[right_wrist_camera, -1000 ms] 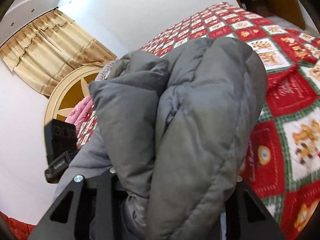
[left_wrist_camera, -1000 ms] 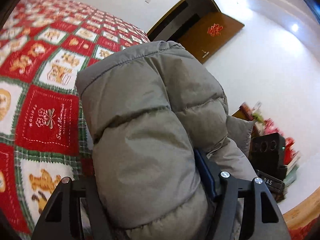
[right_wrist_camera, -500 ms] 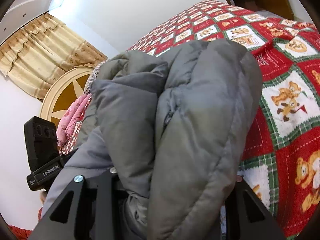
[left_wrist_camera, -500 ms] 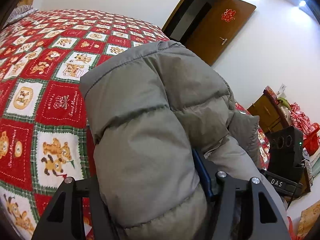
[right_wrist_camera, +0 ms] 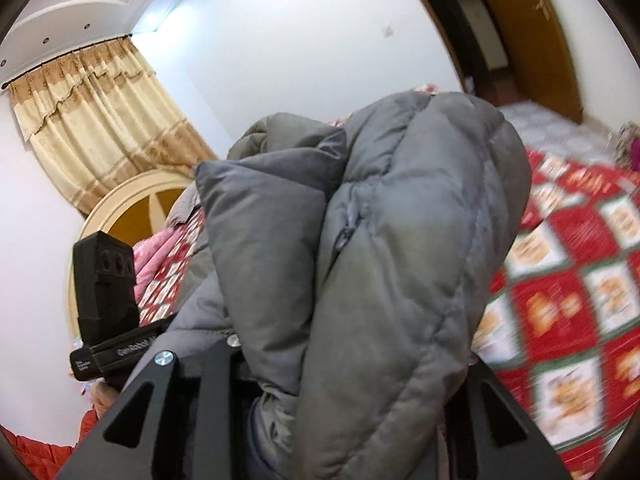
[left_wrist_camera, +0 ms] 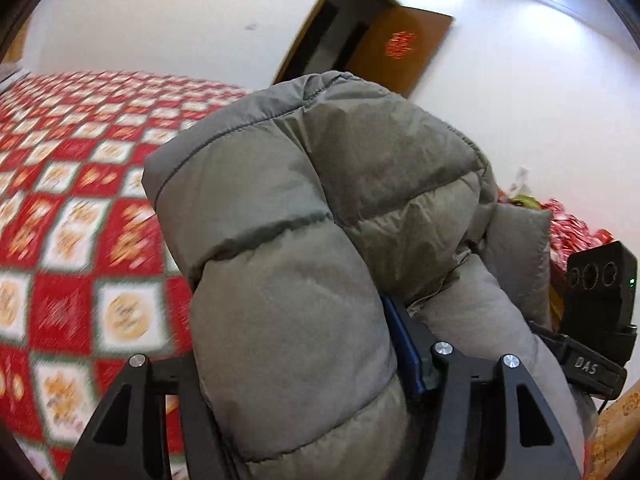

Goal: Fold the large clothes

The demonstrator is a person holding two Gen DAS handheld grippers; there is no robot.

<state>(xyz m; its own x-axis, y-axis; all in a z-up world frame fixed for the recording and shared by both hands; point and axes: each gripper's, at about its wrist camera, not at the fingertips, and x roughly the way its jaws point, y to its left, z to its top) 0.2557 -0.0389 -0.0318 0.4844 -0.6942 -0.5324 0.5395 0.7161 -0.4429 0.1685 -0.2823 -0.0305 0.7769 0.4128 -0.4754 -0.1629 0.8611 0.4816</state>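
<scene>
A grey puffer jacket (left_wrist_camera: 304, 248) fills the left wrist view, bunched and held up above the bed. My left gripper (left_wrist_camera: 296, 384) is shut on a thick fold of it; the blue pad of one finger (left_wrist_camera: 404, 344) shows against the fabric. In the right wrist view the same jacket (right_wrist_camera: 380, 264) hangs folded over my right gripper (right_wrist_camera: 344, 392), which is shut on it. The fingertips of both grippers are buried in the fabric. Each view shows the other gripper's black body beside the jacket, in the left wrist view (left_wrist_camera: 596, 304) and in the right wrist view (right_wrist_camera: 106, 304).
A bed with a red, white and green patchwork quilt (left_wrist_camera: 76, 240) lies below the jacket, also in the right wrist view (right_wrist_camera: 568, 264). A brown door (left_wrist_camera: 396, 48) stands open in the white wall. A round headboard (right_wrist_camera: 132, 208), pink pillows (right_wrist_camera: 154, 252) and beige curtains (right_wrist_camera: 100, 120) are at the bed's head.
Both grippers have swung upward with the jacket, so more wall and less quilt is in view. The quilt is motion-blurred now. Both grips on the jacket are unchanged.
</scene>
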